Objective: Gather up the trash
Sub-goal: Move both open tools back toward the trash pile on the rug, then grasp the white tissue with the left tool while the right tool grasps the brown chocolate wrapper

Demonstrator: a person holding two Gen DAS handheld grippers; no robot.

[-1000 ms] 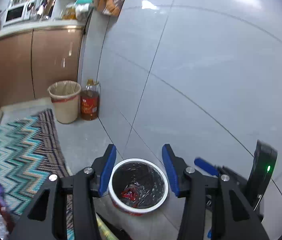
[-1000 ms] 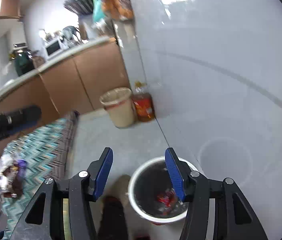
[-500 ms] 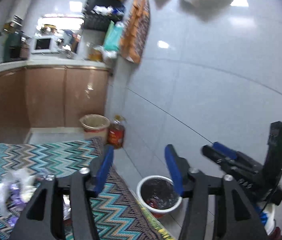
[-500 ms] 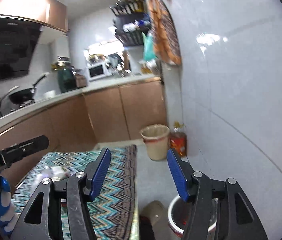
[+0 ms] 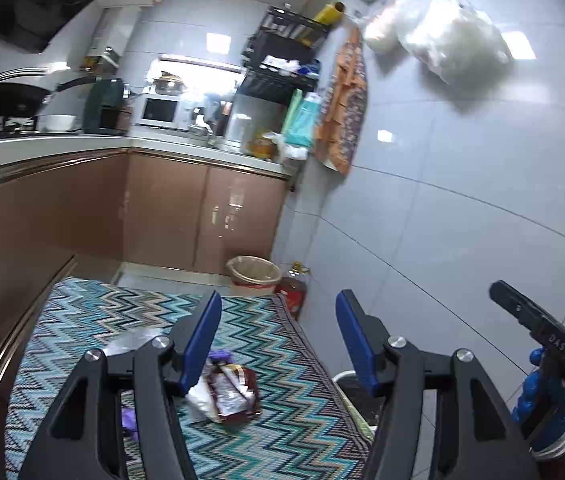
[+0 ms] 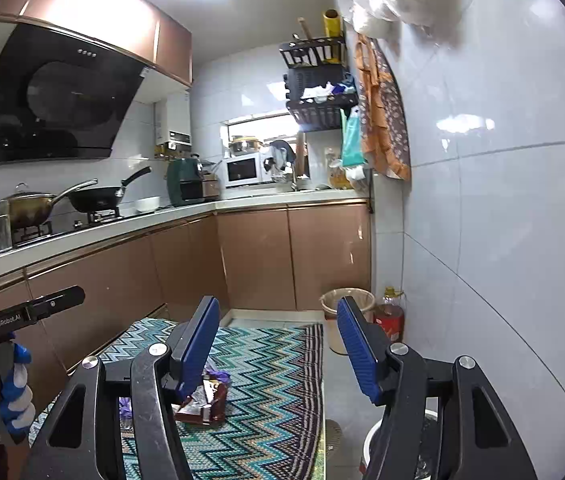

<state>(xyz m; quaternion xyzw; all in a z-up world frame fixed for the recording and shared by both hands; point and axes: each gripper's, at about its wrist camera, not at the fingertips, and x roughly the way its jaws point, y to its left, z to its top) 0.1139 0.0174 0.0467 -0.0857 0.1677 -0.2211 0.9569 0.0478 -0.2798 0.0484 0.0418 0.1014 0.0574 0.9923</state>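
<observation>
Both hand-held grippers spread and empty: left [image 5: 278,336], right [image 6: 278,338]. Wrapper pile [image 5: 228,394] loose on zigzag rug [image 5: 290,412]; lined bin [image 6: 396,450] beside rug, near wall. Risks: thin foil slipping from pads, rug snagged, pieces dropped short of bin.

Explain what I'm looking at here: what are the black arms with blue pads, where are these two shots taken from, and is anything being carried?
Each picture comes from a camera on a hand-held tool, looking along its two fingers. The left tool and the right tool both stand open with nothing between the pads; their jaws have just been opening. A gloved hand grips the right tool's handle at the edge of the left view. On the zigzag rug lies a small heap of wrappers. A white bin with a black liner sits beside the rug near the wall, and a beige bin stands by the cabinets.
</observation>
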